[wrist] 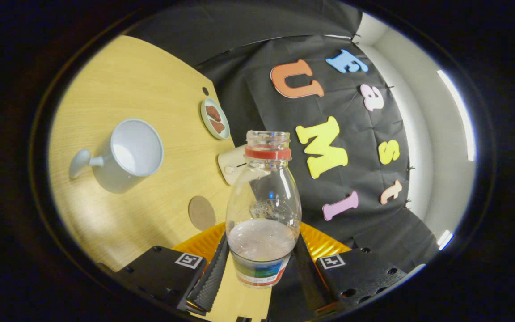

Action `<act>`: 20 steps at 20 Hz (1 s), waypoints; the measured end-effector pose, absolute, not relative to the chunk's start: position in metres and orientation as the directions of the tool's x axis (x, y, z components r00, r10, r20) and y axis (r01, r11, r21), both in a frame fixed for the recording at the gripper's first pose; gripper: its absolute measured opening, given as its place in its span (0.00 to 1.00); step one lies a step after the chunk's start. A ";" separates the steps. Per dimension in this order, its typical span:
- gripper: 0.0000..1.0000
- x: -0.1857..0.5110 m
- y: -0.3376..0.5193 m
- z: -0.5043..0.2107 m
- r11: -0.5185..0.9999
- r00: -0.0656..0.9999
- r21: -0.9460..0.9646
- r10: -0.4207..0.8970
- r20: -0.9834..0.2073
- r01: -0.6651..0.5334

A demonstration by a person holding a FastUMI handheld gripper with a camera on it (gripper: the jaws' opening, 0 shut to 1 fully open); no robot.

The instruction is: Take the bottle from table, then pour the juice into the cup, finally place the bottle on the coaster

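My gripper [259,264] is shut on a clear plastic bottle [263,205], one finger pressing on each side of its lower body. The bottle has an open neck with a red ring, a coloured label at the base, and a little pale liquid in the bottom. It is lifted off the wooden table [128,80] and the whole scene looks tilted. A white cup [125,154] with a handle stands on the table beyond the fingers to the left, open mouth visible. A round brown coaster [201,213] lies on the table between the cup and the bottle.
A small plate [215,118] with brown pieces sits farther back on the table. A pale, boxy device [232,167] lies just behind the bottle's neck. The table's edge meets the black cloth wall close behind these.
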State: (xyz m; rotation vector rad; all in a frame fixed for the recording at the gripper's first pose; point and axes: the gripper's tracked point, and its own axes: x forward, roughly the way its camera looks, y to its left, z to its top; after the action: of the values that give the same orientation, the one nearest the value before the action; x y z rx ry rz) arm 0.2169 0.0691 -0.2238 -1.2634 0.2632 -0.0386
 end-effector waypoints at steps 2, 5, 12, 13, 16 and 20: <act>0.80 0.219 0.072 -0.225 0.255 0.971 -0.961 -0.176 -0.159 -0.111; 0.80 0.219 0.078 -0.224 0.211 0.973 -0.971 -0.176 -0.151 -0.112; 0.80 0.225 0.080 -0.236 0.127 0.967 -0.981 -0.192 -0.169 -0.146; 0.80 0.225 0.078 -0.238 0.119 0.964 -0.981 -0.201 -0.174 -0.153; 0.80 0.226 0.077 -0.241 0.079 0.960 -0.983 -0.212 -0.181 -0.168; 0.80 0.224 0.081 -0.241 0.045 0.963 -0.984 -0.200 -0.180 -0.175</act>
State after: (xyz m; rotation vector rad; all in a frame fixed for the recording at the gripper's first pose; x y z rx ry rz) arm 0.2243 0.0813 -0.2410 -1.5333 0.3008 -0.0194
